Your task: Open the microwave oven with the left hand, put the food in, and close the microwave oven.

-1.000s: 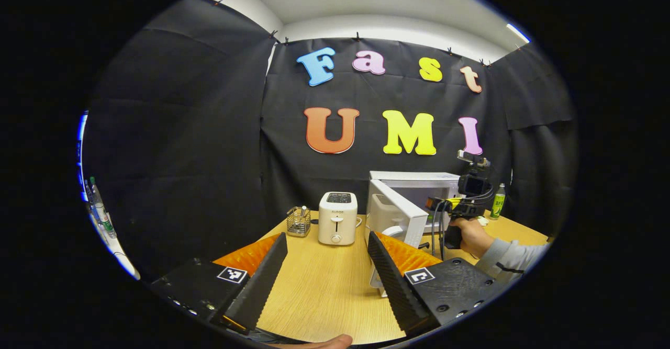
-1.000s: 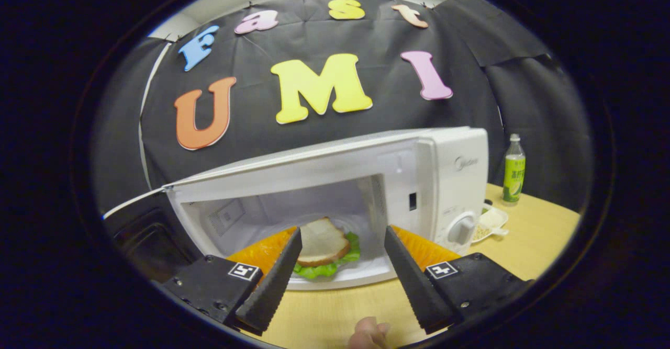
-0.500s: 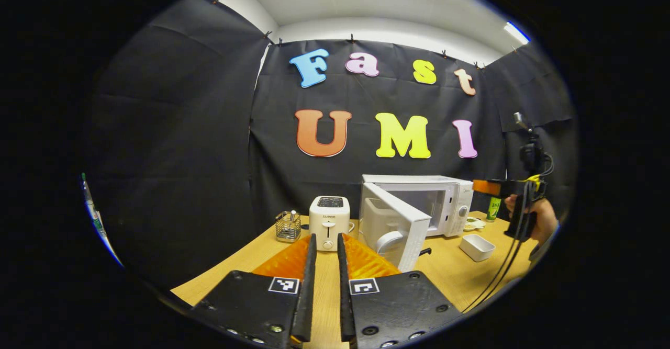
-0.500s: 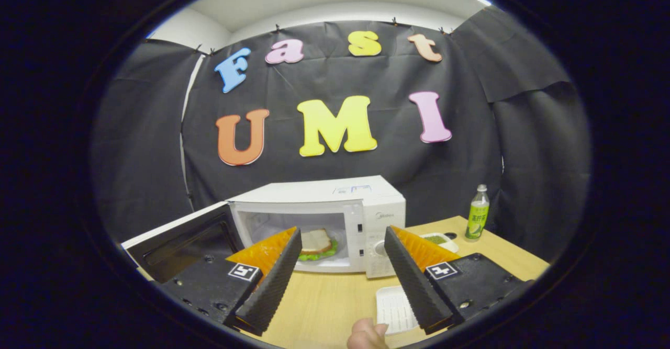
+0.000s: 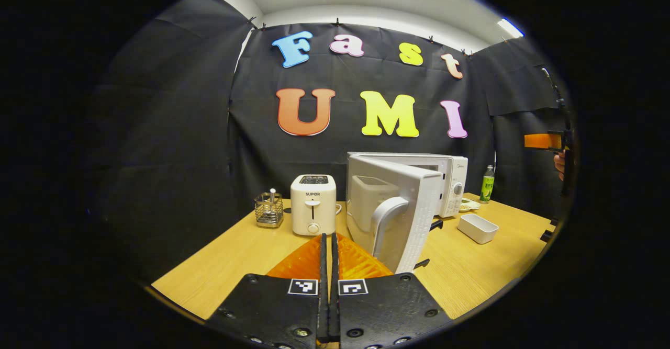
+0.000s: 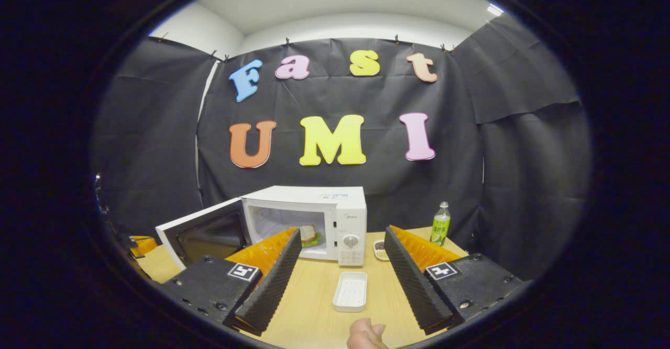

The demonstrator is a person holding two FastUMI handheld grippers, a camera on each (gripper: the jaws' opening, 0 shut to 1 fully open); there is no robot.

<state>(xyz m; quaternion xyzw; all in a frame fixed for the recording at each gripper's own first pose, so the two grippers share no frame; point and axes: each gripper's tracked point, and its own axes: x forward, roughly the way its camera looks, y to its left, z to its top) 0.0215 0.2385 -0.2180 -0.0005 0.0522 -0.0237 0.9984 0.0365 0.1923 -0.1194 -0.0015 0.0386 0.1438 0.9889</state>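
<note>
at the back edge of the desk (image 6: pixel 314 307) stands the microwave oven (image 6: pixel 335 218), its door (image 5: pixel 398 218) swung out toward the front on the left side. inside the cavity lies the food (image 6: pixel 309 235), a sandwich with green leaf under the bread, so opening and loading look done; what is left is to close the door. the left gripper (image 5: pixel 328 265) sits low near the front edge of the desk, its fingers pressed together with nothing between them, pointing toward the door's outer face and handle (image 5: pixel 384 221). the right gripper (image 6: pixel 343 270) is spread wide and empty, held back from the oven, a thumb showing beneath it. between it and the oven an empty white tray (image 6: pixel 350 290) lies on the desk. a toaster (image 5: pixel 313 210) and a wire holder (image 5: pixel 268 210) stand left of the door, near the back edge; a green bottle (image 6: pixel 440 224) and a small dish (image 6: pixel 380 249) stand to the oven's right. nothing appears to lie in the door's swing; the toaster is just beside the door's open edge, so a push from the left side seems the likely way.
</note>
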